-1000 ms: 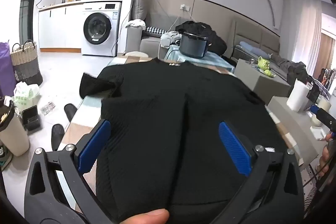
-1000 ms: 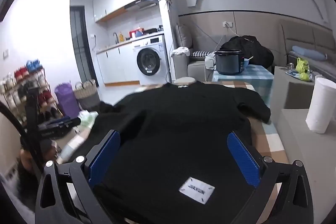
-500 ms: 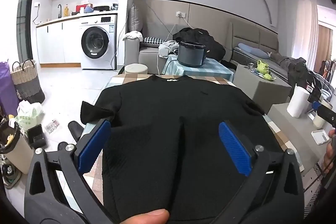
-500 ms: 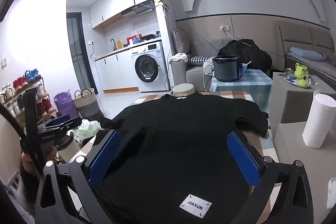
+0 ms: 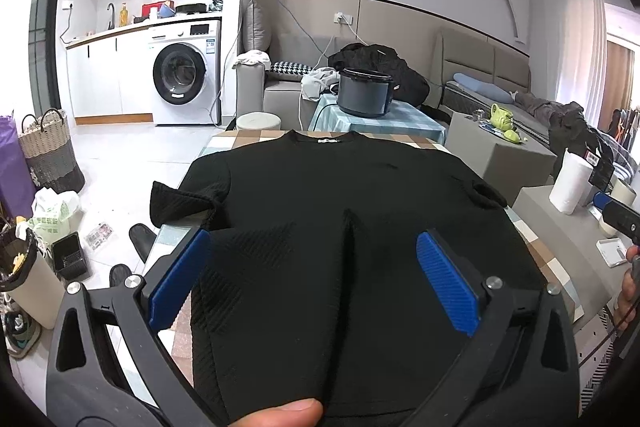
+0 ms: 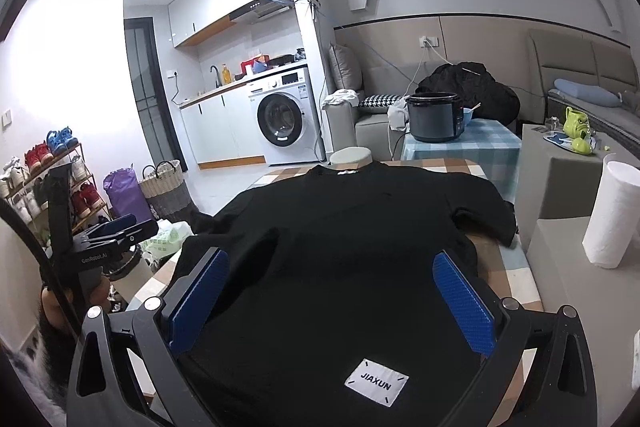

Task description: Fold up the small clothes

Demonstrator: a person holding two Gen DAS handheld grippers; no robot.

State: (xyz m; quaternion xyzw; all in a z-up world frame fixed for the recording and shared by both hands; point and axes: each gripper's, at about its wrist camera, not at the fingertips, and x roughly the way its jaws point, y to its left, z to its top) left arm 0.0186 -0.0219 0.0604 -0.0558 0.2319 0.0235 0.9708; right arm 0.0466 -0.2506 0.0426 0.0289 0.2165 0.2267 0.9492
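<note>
1. The black T-shirt (image 5: 320,211) lies spread flat on the checked tabletop (image 5: 248,141). Its long axis runs from the hem, nearest the grippers, to the collar, which points toward the dark rice cooker (image 5: 364,91).
2. One short sleeve (image 5: 180,201) overhangs the tabletop edge on the side of the washing machine (image 5: 186,83); the other sleeve (image 6: 486,217) lies on the side of the paper towel roll (image 6: 612,213).
3. A raised crease (image 5: 350,251) runs lengthwise down the shirt body, in line with the collar.
4. A white label (image 6: 376,382) reading JIAXUN sits near the hem end.
5. Left gripper (image 5: 314,281): the blue fingers (image 5: 446,285) stand wide apart, holding nothing. The hem end of the shirt lies between and below them. A fingertip (image 5: 292,411) shows at the bottom edge, over the shirt.
6. Right gripper (image 6: 330,301): the fingers are wide apart, holding nothing. The label end of the shirt lies between and below them.
7. Whether either gripper touches the cloth cannot be told.
</note>
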